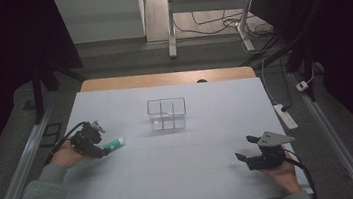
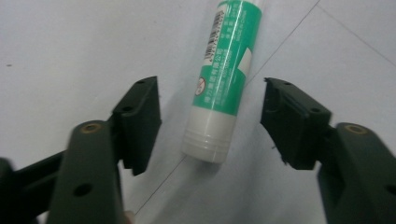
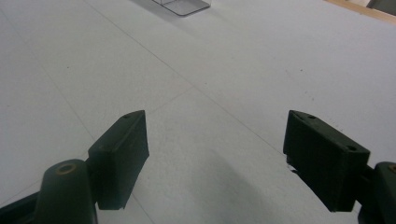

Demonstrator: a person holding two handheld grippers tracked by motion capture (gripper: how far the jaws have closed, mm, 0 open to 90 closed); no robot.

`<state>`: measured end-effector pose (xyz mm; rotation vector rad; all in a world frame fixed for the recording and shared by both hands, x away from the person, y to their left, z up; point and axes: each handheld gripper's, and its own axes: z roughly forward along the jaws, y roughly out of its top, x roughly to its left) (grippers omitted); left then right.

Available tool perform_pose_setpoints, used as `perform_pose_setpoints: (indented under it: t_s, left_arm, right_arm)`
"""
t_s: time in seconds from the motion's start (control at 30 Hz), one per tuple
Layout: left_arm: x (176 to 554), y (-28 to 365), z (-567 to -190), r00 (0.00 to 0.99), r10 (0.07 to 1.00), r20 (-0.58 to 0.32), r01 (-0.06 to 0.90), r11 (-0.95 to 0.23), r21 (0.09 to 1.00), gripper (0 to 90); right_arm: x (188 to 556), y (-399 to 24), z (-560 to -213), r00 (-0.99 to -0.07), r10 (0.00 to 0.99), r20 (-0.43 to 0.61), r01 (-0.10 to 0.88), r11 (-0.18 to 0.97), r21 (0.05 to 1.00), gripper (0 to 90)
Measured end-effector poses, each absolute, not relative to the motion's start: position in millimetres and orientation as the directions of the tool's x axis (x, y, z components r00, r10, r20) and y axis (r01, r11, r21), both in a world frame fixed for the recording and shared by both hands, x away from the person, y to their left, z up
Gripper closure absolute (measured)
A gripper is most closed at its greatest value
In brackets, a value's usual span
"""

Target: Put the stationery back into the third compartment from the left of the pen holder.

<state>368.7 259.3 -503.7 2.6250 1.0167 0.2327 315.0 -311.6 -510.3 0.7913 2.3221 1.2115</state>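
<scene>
The glue stick (image 2: pixel 223 79) lies flat on the white table cover (image 1: pixel 183 174), on the person's left side, with its white cap end pointing back toward the left gripper (image 1: pixel 100 149). In the left gripper view the jaws stand apart on either side of the cap end, neither pad touching it, though there is not much room to spare. The stick lies slightly skewed between them rather than square, so if they close as they are, one pad would likely meet it first and push it sideways; being round, it could roll or spin out of the gap. The grip would also land near the cap, leaving most of the tube hanging forward, which could make it droop or slip once lifted.

The clear divided box (image 1: pixel 166 114) stands well apart, near the table's middle. From above, its thin walls are hard to make out, so a drop aimed at one compartment might clip a partition.

The right gripper (image 1: pixel 249 156) rests at the near right, jaws wide apart and holding nothing, well clear of everything.
</scene>
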Motion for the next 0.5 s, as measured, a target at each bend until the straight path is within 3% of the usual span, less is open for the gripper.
perform_pose_setpoints:
  t_s: [0.3,0.5]
  left_arm:
    - [371.2,256.3,-509.8,0.776,0.627,0.062,0.582,-0.751,0.312,63.4]
    - [370.3,258.4,-510.2,0.801,0.595,0.070,0.546,-0.773,0.324,64.7]
  right_arm:
    - [313.4,-315.8,-510.5,-0.751,0.653,-0.100,0.295,0.468,0.833,21.8]
    - [313.2,-316.1,-510.9,-0.750,0.652,-0.107,0.295,0.475,0.829,21.8]
